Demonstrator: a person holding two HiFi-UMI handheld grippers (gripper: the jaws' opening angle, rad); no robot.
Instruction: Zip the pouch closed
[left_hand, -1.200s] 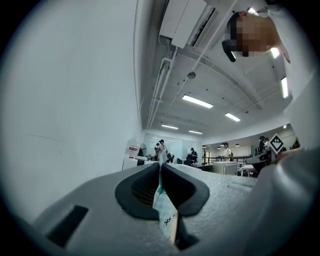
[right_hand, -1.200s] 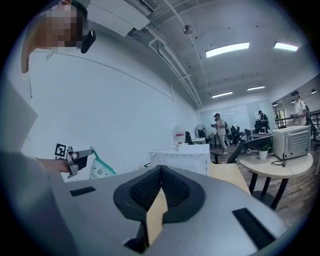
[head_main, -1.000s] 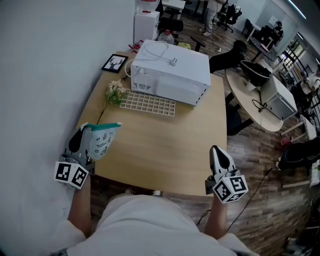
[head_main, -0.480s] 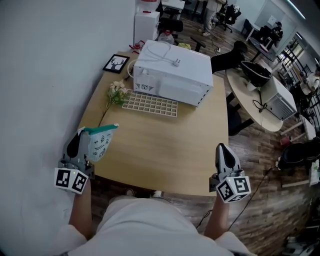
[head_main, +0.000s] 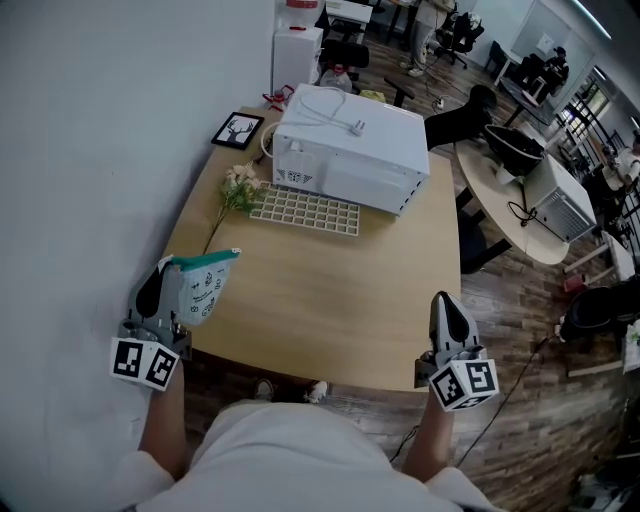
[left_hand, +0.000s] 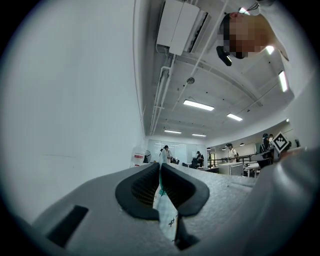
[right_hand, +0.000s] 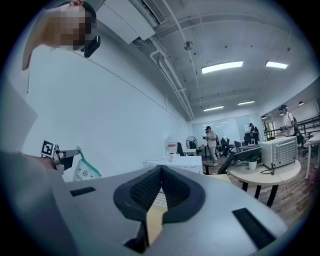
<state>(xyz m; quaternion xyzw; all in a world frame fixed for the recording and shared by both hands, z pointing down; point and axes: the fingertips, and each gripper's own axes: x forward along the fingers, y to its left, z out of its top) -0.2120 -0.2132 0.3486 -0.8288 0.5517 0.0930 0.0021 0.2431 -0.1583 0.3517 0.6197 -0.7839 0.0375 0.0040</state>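
The pouch (head_main: 201, 282) is white with a teal top edge and dark prints. It hangs in the air over the table's near left corner, and my left gripper (head_main: 163, 270) is shut on its edge. In the left gripper view the pouch (left_hand: 165, 209) is pinched between the black pads (left_hand: 137, 187). My right gripper (head_main: 441, 300) is shut with nothing in it, level, at the table's near right edge. From the right gripper view the pouch (right_hand: 82, 170) shows far left, beyond the closed jaws of that gripper (right_hand: 160, 172).
The wooden table (head_main: 330, 290) bears a white box-like appliance (head_main: 350, 150) at the back, a white grid tray (head_main: 305, 208) before it, a flower sprig (head_main: 238, 190) and a framed picture (head_main: 237, 130). A wall runs along the left. A round table (head_main: 510, 200) stands right.
The left gripper with the pouch has shifted slightly, with its grip unchanged. The right gripper stays shut in about the same place.
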